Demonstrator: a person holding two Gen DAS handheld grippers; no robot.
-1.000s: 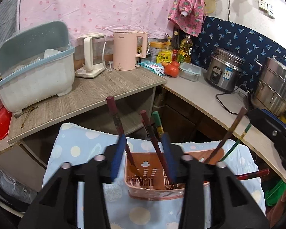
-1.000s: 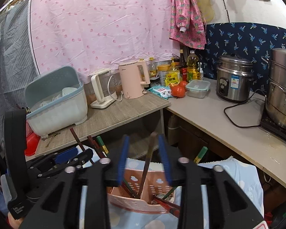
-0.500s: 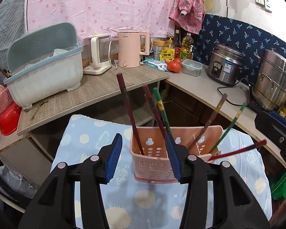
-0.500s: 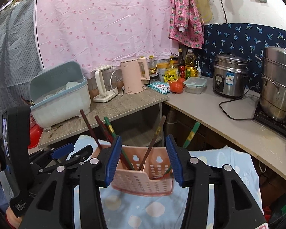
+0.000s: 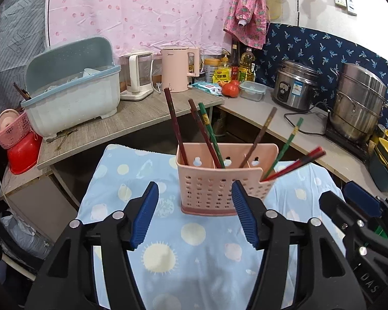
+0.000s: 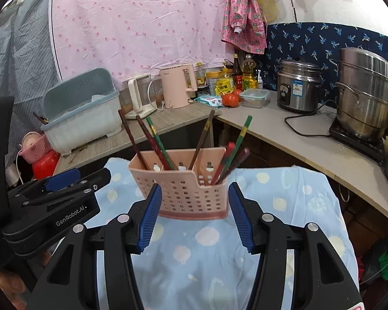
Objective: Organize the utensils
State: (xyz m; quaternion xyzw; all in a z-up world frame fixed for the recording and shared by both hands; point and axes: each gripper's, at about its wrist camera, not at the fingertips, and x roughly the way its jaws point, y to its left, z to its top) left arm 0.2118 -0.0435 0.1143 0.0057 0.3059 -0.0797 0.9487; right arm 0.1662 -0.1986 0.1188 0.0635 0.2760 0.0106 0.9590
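Right wrist: "GenRobot.AI" on left tool (image 6: 62, 180)

Perforated plastic holder (image 5: 219, 188) on soft printed cloth (image 5: 194, 253).

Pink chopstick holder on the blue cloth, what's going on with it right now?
Nothing grips the pink holder; it stands upright on the blue cloth with several chopsticks leaning in it. The left gripper and right gripper sit just short of it, jaws opening, nothing between them. The chopsticks look sorted.
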